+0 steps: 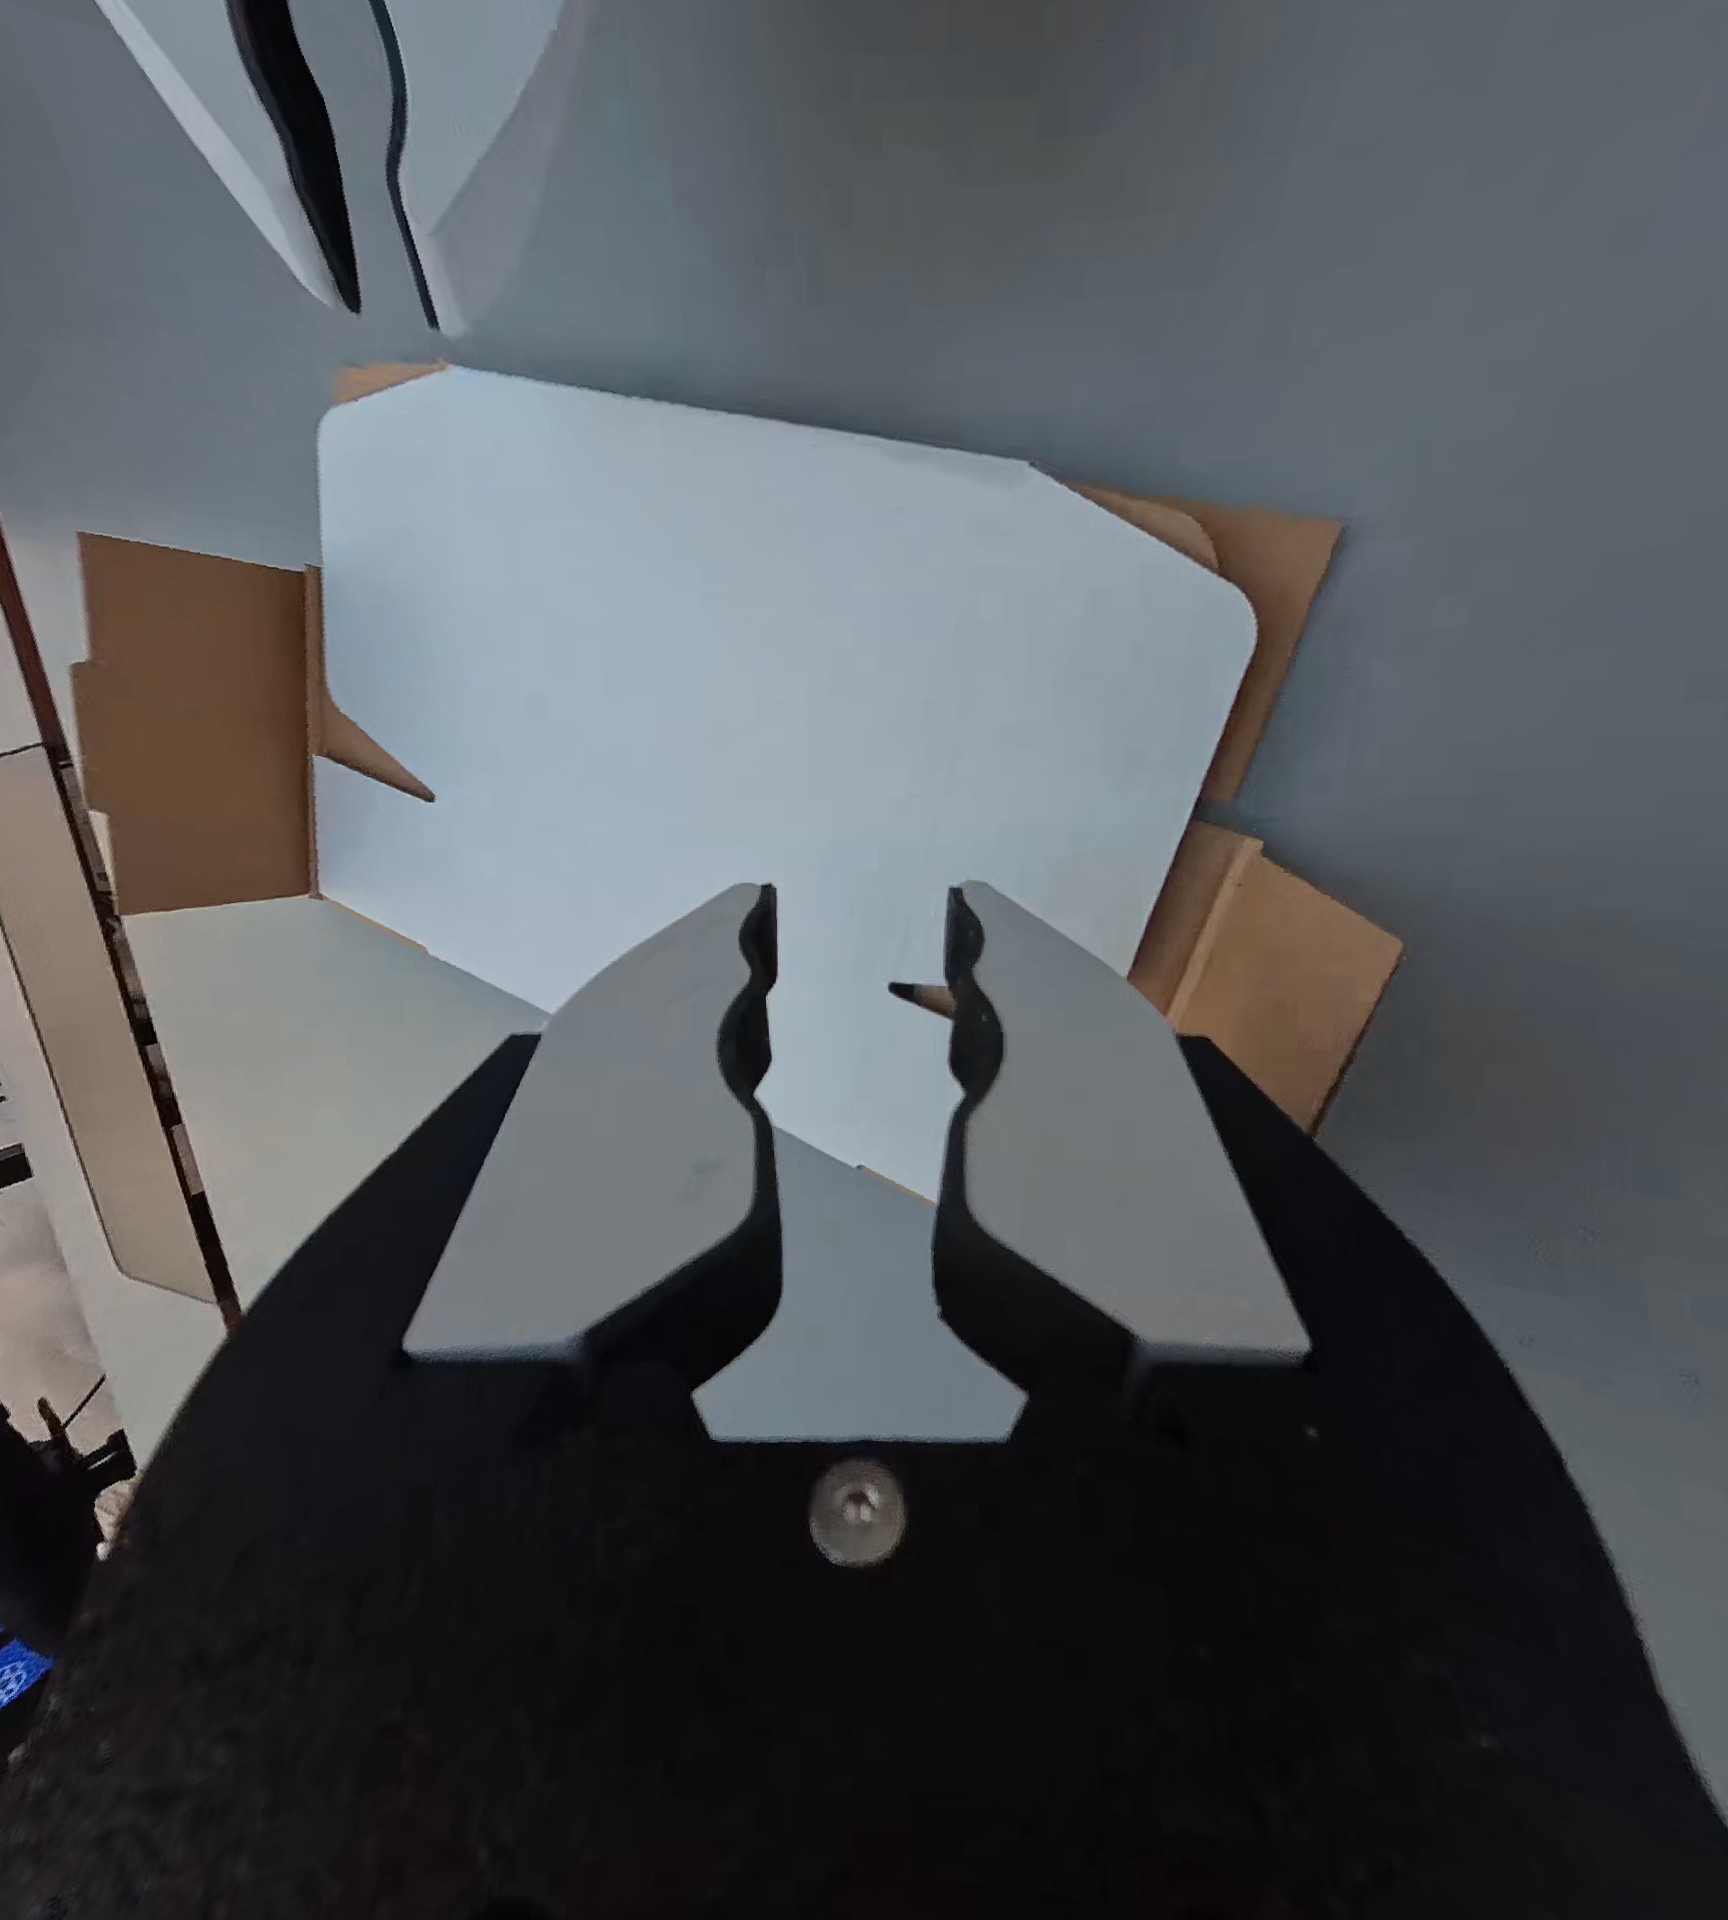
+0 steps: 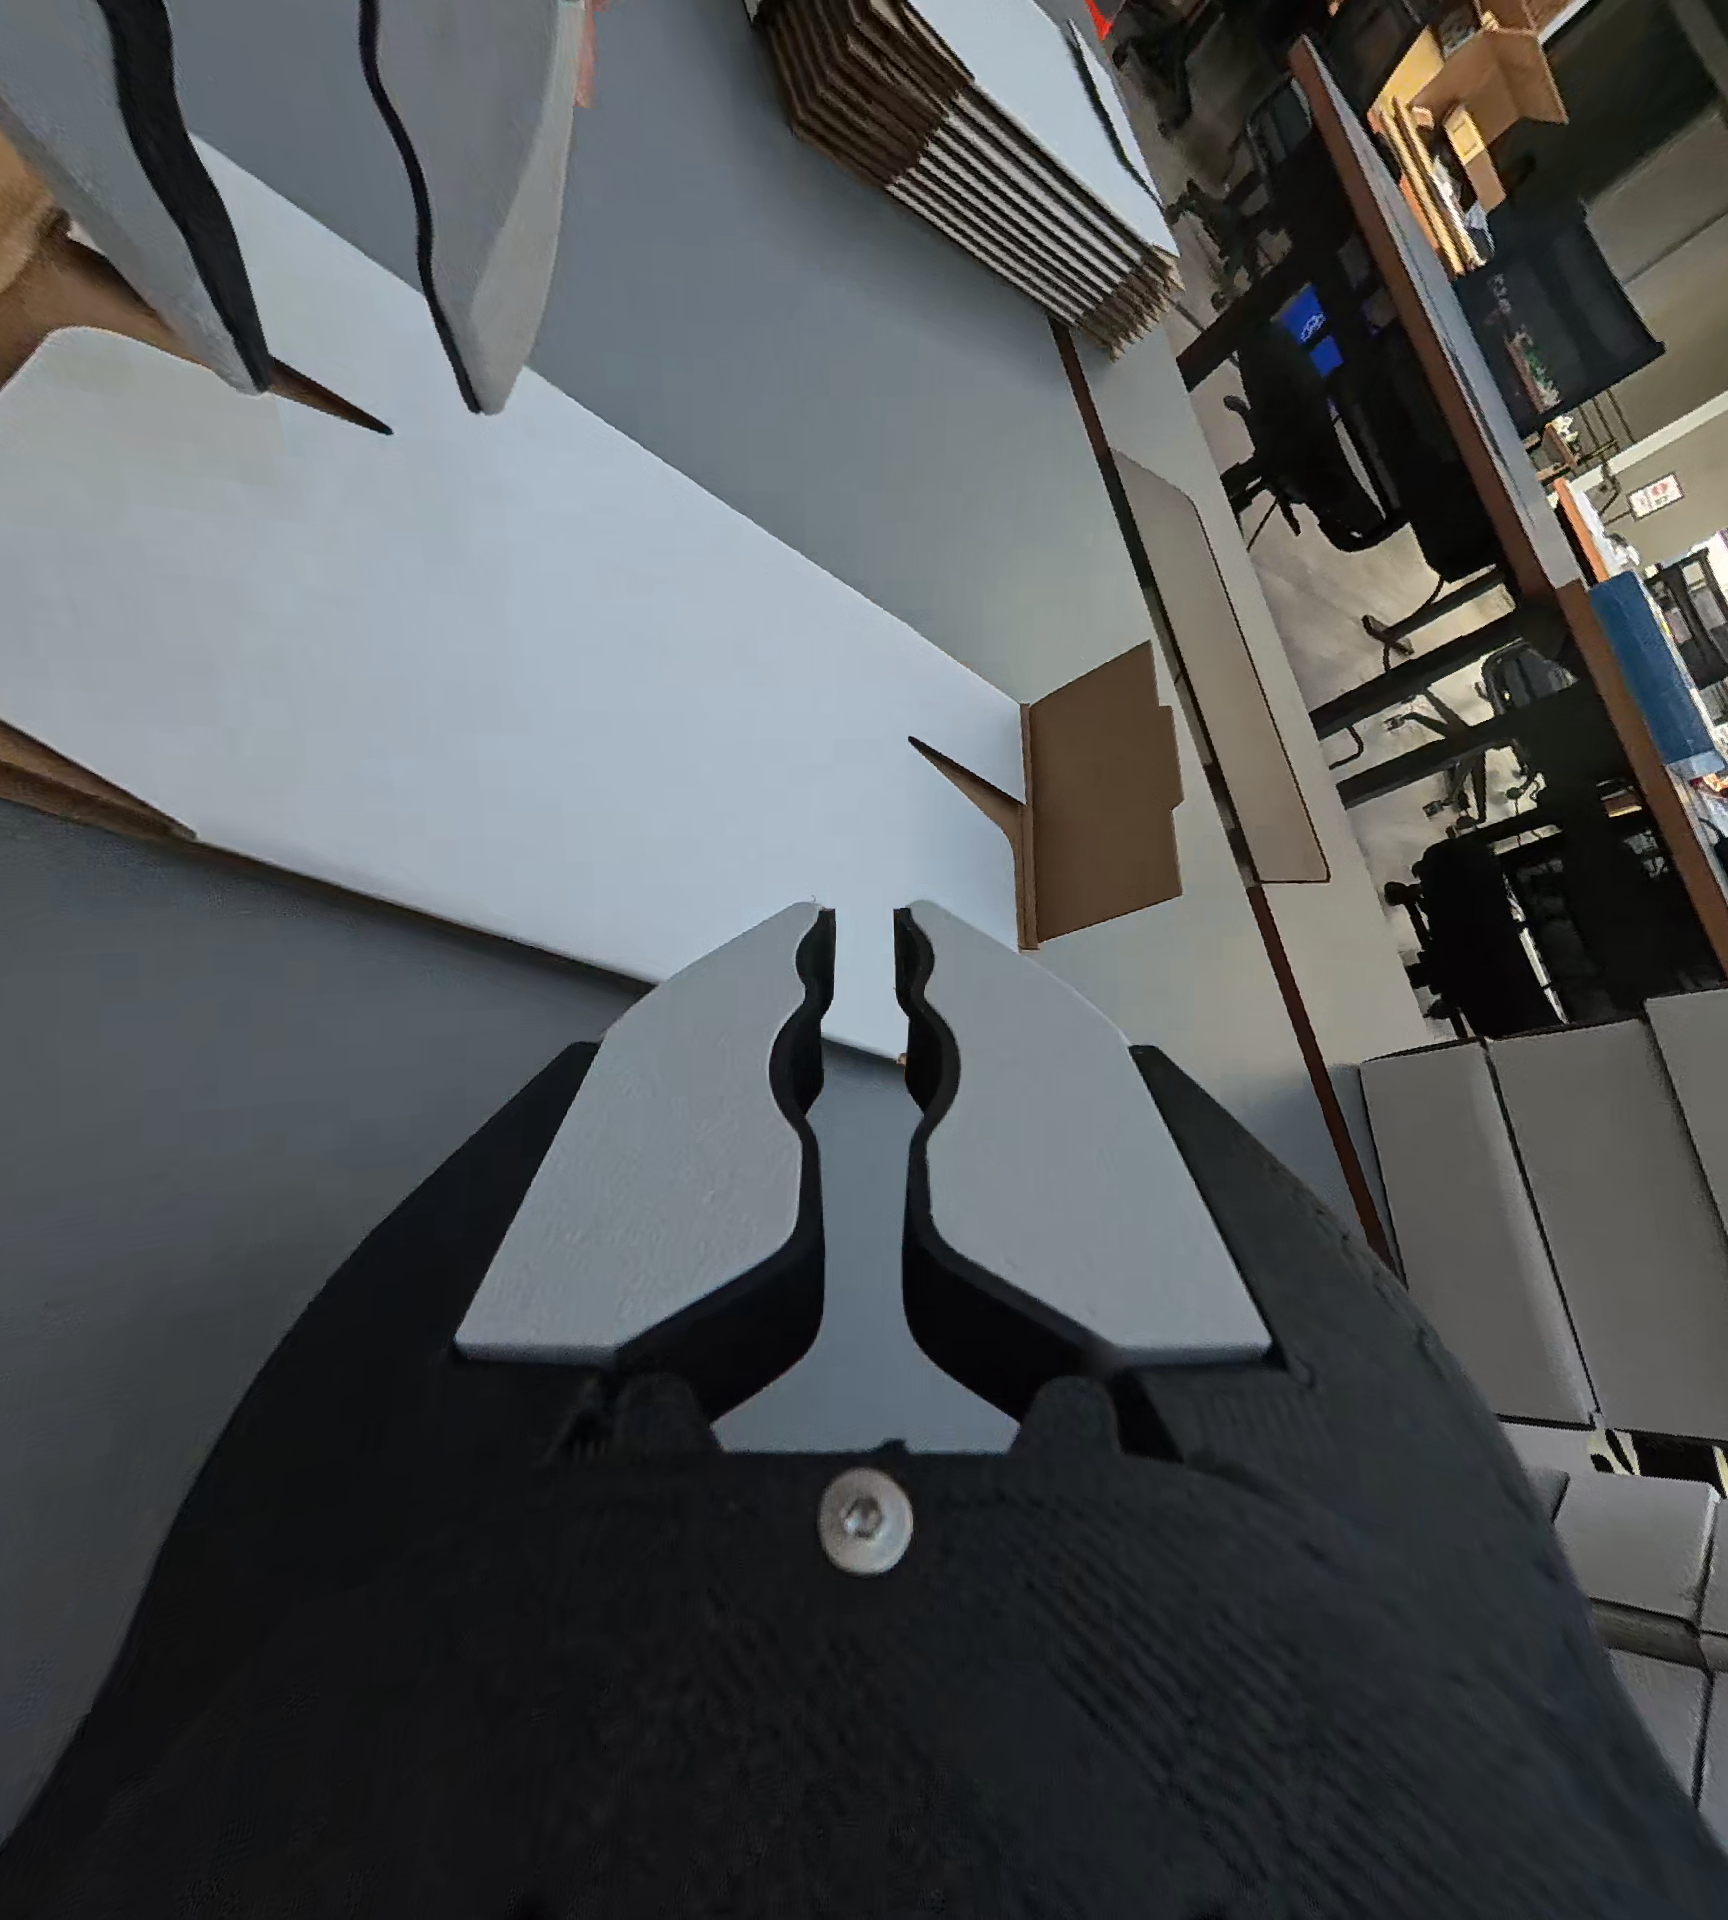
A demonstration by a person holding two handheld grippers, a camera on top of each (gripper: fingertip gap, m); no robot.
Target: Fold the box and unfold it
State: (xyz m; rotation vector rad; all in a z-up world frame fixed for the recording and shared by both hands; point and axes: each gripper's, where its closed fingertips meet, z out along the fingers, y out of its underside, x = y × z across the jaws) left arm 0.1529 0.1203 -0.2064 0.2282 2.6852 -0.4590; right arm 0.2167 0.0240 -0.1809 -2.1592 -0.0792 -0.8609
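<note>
The box [image 1: 735, 665] lies flat and unfolded on the grey table, white face up, with brown flaps [image 1: 195, 727] sticking out at its sides. My left gripper [image 1: 860, 904] is open and empty over the box's near edge, beside a brown slit [image 1: 917, 994]. My right gripper [image 2: 865, 914] hovers at the opposite edge of the box [image 2: 424, 644], jaws a narrow gap apart with nothing between them. Each gripper shows in the other's view: the right one at the upper left [image 1: 387, 312], the left one over the white panel [image 2: 361, 395].
A stack of flat cardboard sheets [image 2: 995, 156] lies on the far part of the table. Folded white boxes [image 2: 1566, 1195] stand at the right. A brown-trimmed table edge [image 2: 1255, 935] and a clear divider [image 2: 1224, 675] run along one side, with chairs and desks beyond.
</note>
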